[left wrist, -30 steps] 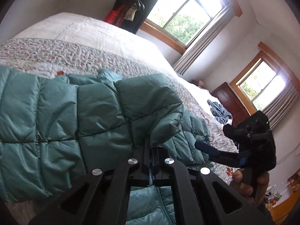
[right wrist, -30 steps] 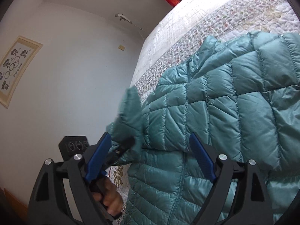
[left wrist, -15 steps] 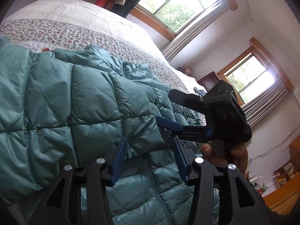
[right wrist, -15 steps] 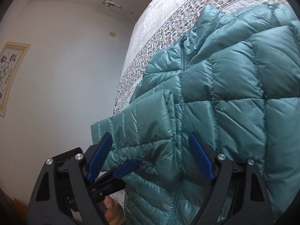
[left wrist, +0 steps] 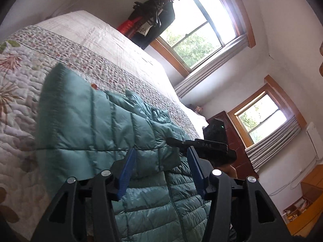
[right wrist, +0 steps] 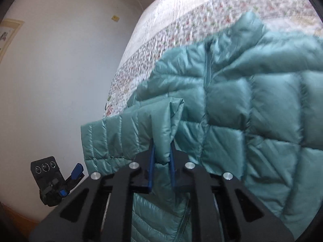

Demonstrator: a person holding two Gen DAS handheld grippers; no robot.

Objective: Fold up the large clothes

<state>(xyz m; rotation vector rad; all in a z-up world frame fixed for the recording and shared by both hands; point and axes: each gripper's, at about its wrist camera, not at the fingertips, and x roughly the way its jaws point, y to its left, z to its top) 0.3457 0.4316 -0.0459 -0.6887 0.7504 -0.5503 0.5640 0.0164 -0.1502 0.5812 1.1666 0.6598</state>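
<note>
One teal puffer jacket (left wrist: pixel 97 125) lies front-up on the quilted bed (left wrist: pixel 84 40), zipper (right wrist: pixel 207 74) closed and a sleeve (left wrist: pixel 113 133) folded across the chest. Left gripper (left wrist: pixel 161 167): blue fingers spread wide, holding nothing, poised over the sleeve end. Right gripper (right wrist: pixel 161 161): fingers pinched tight on a fold of the other sleeve (right wrist: pixel 129 137) at the bed's edge.

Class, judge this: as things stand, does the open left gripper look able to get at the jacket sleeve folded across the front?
Probably yes. The left gripper is open, the folded sleeve lies just ahead of its fingers, and nothing sits between them.
</note>
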